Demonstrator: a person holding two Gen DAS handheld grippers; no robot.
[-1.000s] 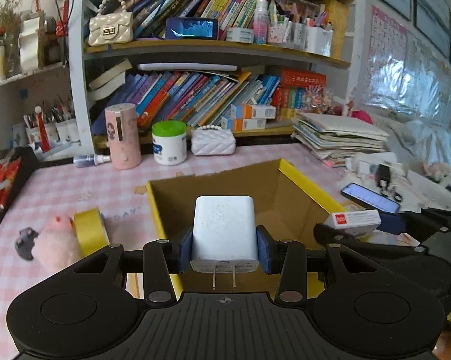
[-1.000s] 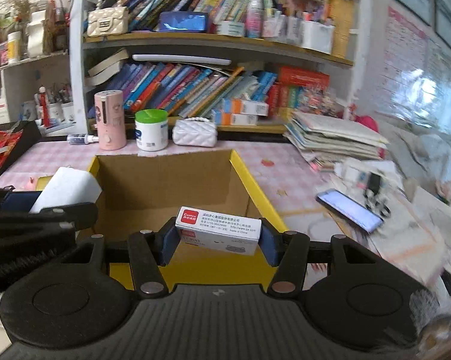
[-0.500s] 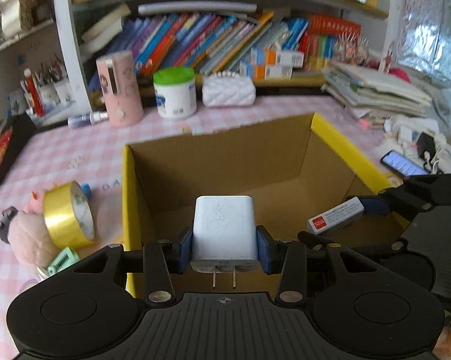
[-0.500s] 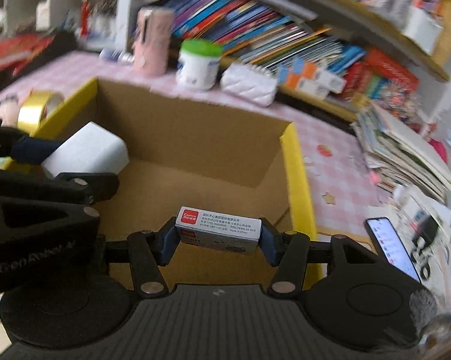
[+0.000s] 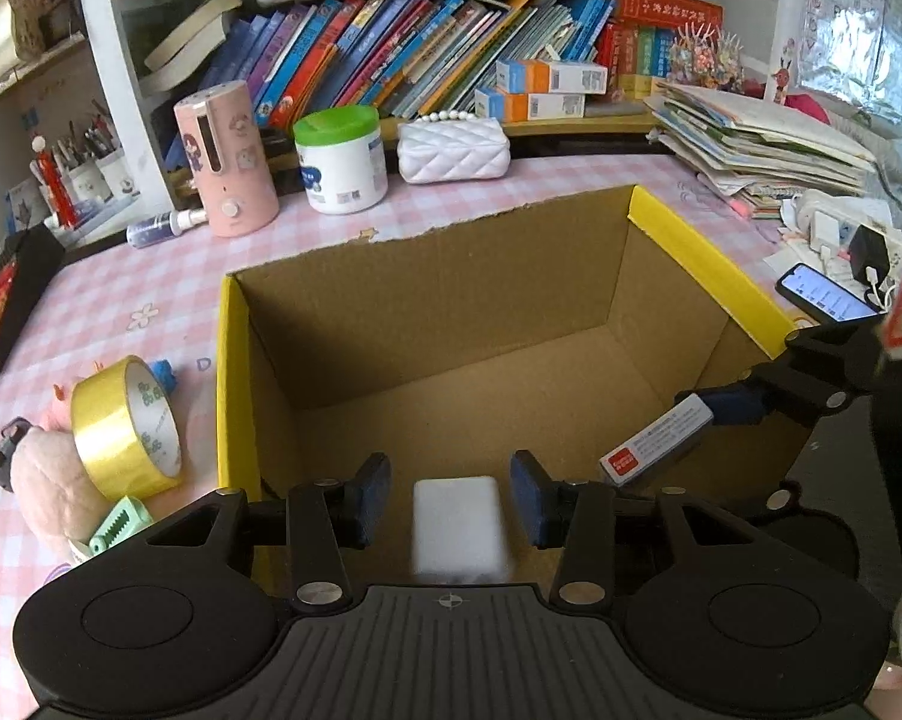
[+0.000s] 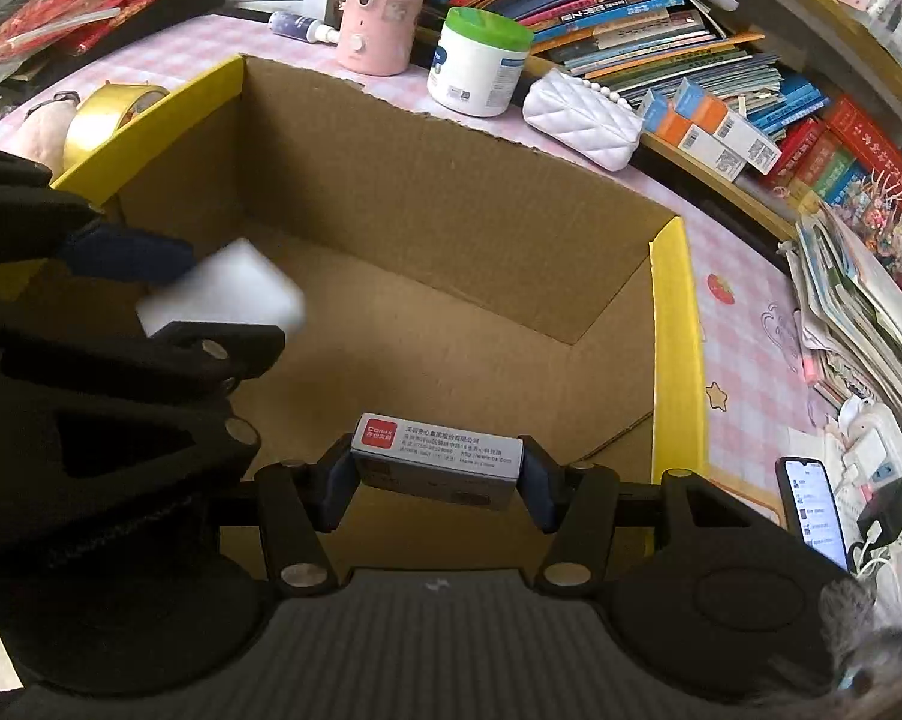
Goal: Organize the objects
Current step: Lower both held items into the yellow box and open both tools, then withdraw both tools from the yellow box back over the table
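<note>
An open cardboard box with yellow-taped rims stands on the pink checked table. My left gripper hangs over its near left part, jaws opening. The white charger is blurred between the pads, apart from both. In the right wrist view the same white charger shows blurred beside the left gripper's finger. My right gripper is shut on a small grey box with a red label, held over the box's near right side. That small box also shows in the left wrist view.
Left of the box lie a gold tape roll, a pink plush toy and a green clip. Behind it stand a pink dispenser, a green-lidded jar and a white purse. A phone and a paper stack sit right.
Both grippers came down over the open box. The left gripper's pads have parted and the white charger has slipped free; the right gripper still clamps the small box.
</note>
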